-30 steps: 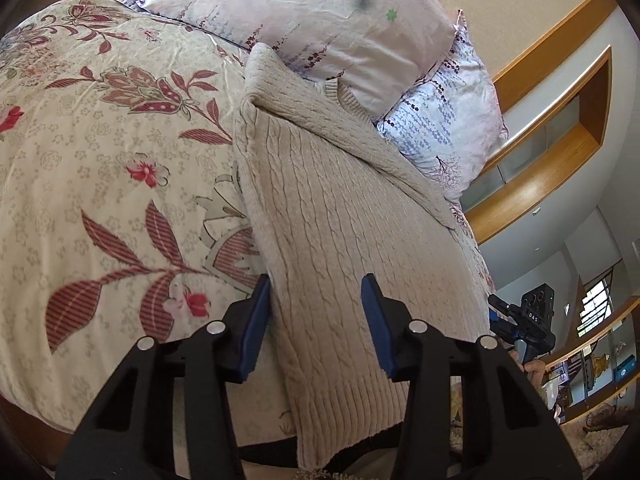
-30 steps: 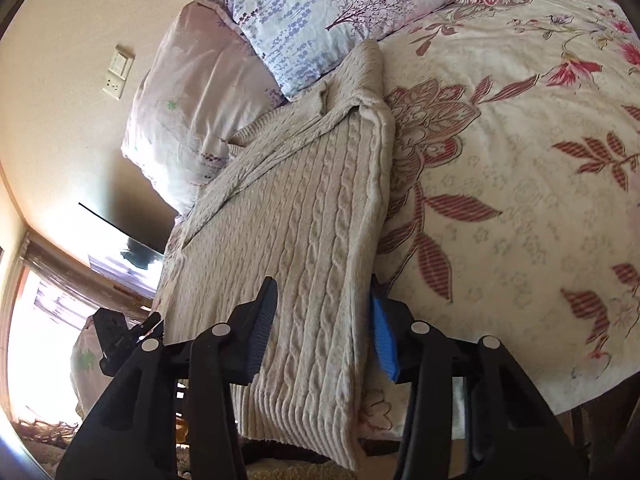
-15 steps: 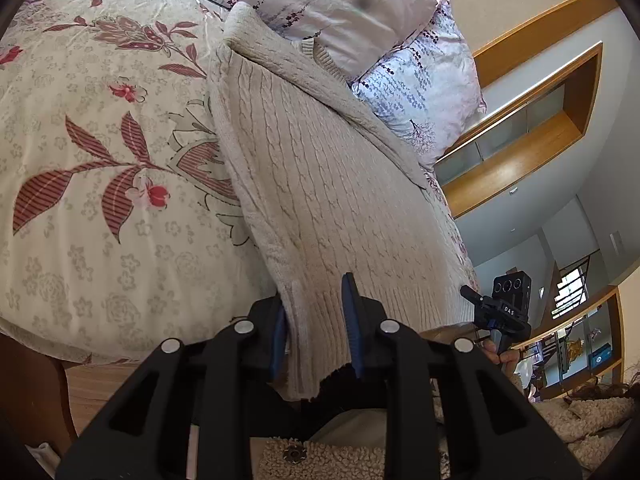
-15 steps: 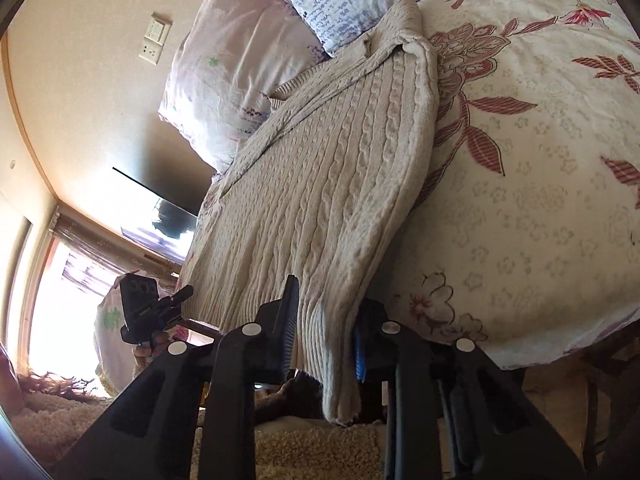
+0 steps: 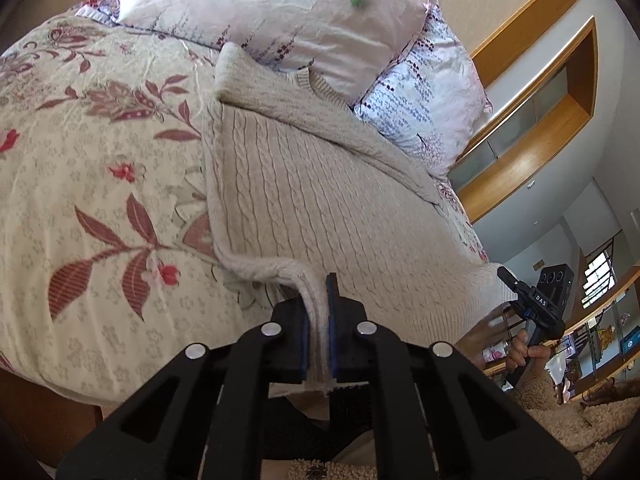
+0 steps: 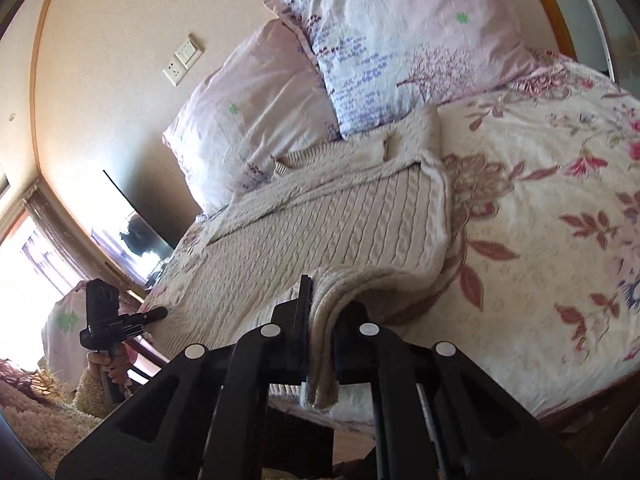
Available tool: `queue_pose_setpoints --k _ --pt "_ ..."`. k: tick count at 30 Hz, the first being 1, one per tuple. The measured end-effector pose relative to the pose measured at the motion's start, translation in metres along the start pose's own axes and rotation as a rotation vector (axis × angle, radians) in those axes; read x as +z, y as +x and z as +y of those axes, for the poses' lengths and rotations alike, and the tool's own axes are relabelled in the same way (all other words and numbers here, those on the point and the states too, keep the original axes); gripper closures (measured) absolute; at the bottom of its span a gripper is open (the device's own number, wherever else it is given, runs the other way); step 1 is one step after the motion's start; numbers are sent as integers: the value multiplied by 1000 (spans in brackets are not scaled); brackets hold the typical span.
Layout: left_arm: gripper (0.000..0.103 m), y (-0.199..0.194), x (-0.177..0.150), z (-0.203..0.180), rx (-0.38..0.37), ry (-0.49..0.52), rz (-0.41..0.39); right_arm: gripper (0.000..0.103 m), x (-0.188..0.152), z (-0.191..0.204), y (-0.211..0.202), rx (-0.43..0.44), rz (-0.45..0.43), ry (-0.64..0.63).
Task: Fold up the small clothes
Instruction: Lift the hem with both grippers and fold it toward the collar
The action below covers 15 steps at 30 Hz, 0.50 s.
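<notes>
A beige cable-knit sweater point(image 5: 328, 200) lies lengthwise on the floral bedspread point(image 5: 92, 184), its collar against the pillows. My left gripper point(image 5: 318, 320) is shut on the left corner of its ribbed bottom hem, which curls up off the bed. In the right wrist view my right gripper point(image 6: 322, 320) is shut on the right hem corner of the sweater point(image 6: 328, 232), also lifted and bent back. Each gripper shows in the other's view: the right one point(image 5: 536, 304), the left one point(image 6: 116, 320).
Two pale floral pillows point(image 5: 280, 20) point(image 6: 400, 40) lean at the head of the bed. A wooden wall shelf point(image 5: 540, 128) is at the right. A wall socket point(image 6: 182, 60) and a dark screen point(image 6: 132, 232) are on the left wall. The bed's near edge point(image 6: 580, 396) is below my grippers.
Both grippers closed on the sweater's hem corners, then lifted them up and toward the pillows. The hem now curls off the bed edge over the sweater's body.
</notes>
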<state>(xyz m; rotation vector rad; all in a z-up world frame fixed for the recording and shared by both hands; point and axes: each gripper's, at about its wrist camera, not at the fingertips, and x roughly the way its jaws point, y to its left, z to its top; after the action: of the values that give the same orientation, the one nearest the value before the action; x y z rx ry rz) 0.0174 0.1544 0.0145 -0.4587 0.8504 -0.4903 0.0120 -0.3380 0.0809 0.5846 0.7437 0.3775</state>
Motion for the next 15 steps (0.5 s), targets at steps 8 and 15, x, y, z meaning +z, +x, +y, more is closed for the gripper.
queue_pose_setpoints --k 8,15 --pt "96 -6 61 -2 59 -2 -150 95 42 11 5 -100 -143 -93" --pt "96 14 139 -8 113 18 -247 95 99 16 40 -149 -197 -130"
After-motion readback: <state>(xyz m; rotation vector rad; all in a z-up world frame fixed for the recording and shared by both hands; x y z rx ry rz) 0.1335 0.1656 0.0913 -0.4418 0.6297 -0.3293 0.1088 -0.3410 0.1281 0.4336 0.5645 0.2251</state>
